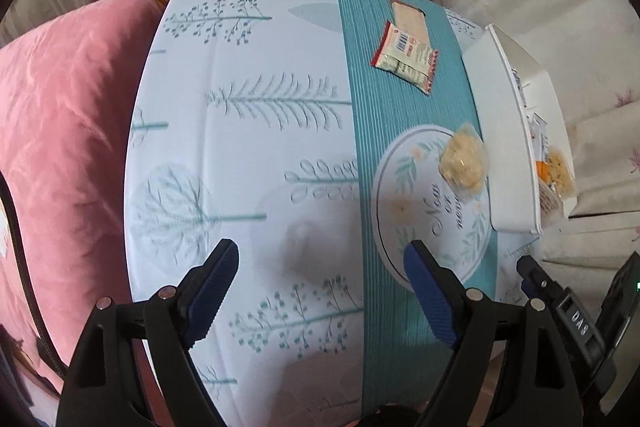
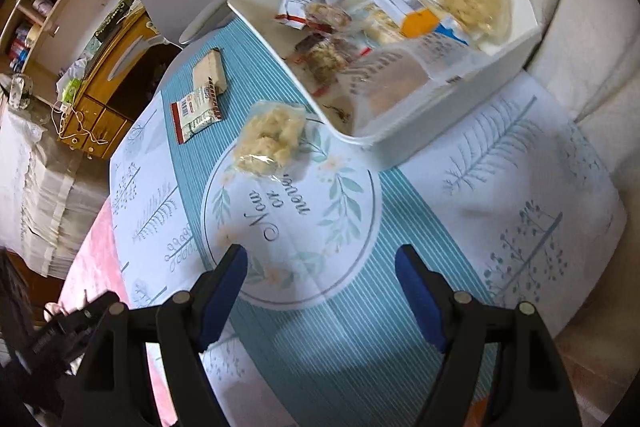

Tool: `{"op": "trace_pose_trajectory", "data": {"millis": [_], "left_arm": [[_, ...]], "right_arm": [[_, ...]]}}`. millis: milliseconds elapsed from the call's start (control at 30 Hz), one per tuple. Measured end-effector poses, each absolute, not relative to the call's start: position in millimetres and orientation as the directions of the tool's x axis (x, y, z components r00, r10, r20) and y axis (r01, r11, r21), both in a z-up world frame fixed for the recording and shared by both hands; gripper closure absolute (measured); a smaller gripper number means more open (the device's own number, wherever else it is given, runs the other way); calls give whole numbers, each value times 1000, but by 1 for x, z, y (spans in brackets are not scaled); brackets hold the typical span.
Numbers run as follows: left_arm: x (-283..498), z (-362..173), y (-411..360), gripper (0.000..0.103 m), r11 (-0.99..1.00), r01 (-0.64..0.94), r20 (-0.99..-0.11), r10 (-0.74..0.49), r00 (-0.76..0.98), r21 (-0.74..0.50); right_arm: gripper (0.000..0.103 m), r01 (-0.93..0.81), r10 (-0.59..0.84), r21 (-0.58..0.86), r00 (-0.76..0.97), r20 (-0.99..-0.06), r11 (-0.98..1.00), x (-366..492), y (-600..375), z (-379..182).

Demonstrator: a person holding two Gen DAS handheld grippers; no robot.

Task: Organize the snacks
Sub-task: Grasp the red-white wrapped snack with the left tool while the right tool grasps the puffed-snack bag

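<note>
Next snack: clear bag of pale crumbly bits [image 2: 269, 139], lying on the worktop [image 2: 500, 187], on the far rim of the round flower print.
Way from right fingers: straight ahead and a little left of the right gripper [image 2: 321, 293], with bare cloth between.
Way from left fingers: ahead and off to the right of the left gripper [image 1: 322, 291]; same bag [image 1: 464, 163].
Nearer hand: right one, likely.
Long way of bag: slanting, from near-left to far-right in the right view.
Look of bag: soft, crinkly, shiny, lumpy.
Right fingers: wide apart, nothing between.
Left fingers: wide apart, nothing between.
Other loose snacks: red-edged packet [image 2: 196, 113] and tan packet [image 2: 210, 71], farther off, touching.
Goal spot: white tub [image 2: 460, 107], just beside the bag, already holding many snacks.
</note>
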State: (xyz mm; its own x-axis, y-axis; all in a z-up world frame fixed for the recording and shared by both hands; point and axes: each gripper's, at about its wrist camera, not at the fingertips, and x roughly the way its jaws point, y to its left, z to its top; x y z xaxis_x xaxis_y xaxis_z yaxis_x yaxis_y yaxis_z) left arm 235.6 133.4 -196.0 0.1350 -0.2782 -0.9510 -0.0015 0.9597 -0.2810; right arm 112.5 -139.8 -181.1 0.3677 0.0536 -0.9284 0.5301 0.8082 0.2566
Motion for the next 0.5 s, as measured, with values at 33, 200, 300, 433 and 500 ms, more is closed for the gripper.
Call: {"op": "trace_pose_trajectory", "data": {"millis": [33,200,300,433,500], "left_arm": [[241,-197,132,19,961,3,-952,-275,133,-277],[280,-205,119,19,969,53,-963,-245,111,-241],[305,-213,105,19,971,91,-968,-231,97,-222],[337,-221,81,19,968,145,-972,-220,83,-206],[351,-224,70,19,965,158,-971,-225,84,-210]], "right_arm": [[26,527,42,250,375,-926,812,117,-136,-184],[26,526,-41,200,411,-911,827,136,-122,-199],[26,521,-64,188,429,-901,833,149,-116,-209],[26,496,-84,166,444,-892,853,164,-106,-220],[26,478,-108,145,463,-880,867,170,-101,-221]]}}
